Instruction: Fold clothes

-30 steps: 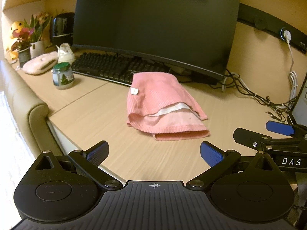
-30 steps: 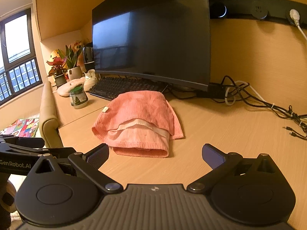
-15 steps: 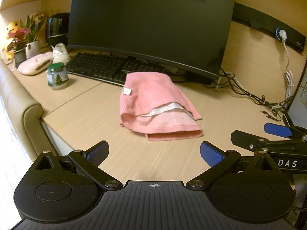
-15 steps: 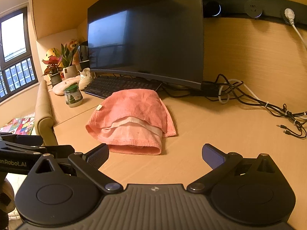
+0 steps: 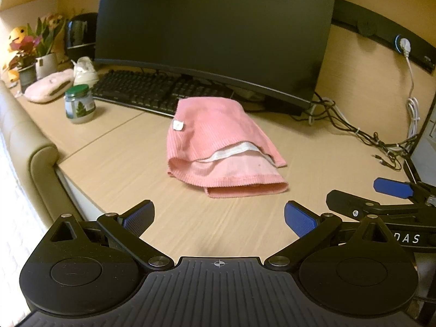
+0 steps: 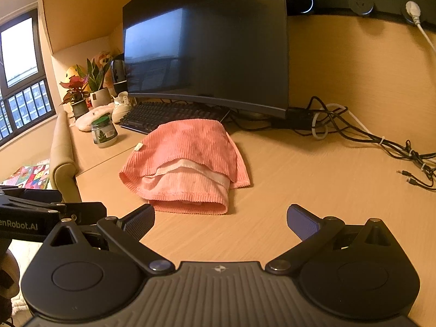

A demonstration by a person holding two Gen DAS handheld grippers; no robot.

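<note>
A pink ribbed garment (image 5: 218,147) (image 6: 188,163) lies folded in a loose bundle on the wooden desk (image 5: 122,169), with a white band and a small white tag showing. My left gripper (image 5: 218,218) hovers open in front of it, nothing between its blue pads. My right gripper (image 6: 220,222) is open too, just short of the garment's near edge. In the left wrist view the right gripper (image 5: 392,199) shows at the right edge. At the left edge of the right wrist view appears part of the left gripper (image 6: 51,209).
A large dark monitor (image 5: 212,27) and a black keyboard (image 5: 147,92) stand behind the garment. A green-lidded jar (image 5: 79,103), potted plants (image 6: 81,92) and a white shoe (image 6: 121,106) sit at the left. Cables (image 6: 368,139) trail at the right. A padded rail (image 5: 38,152) borders the desk's left edge.
Both grippers have shifted slightly, so the garment sits a little lower and nearer in each view. The garment itself has not moved, and both grippers stay open.
</note>
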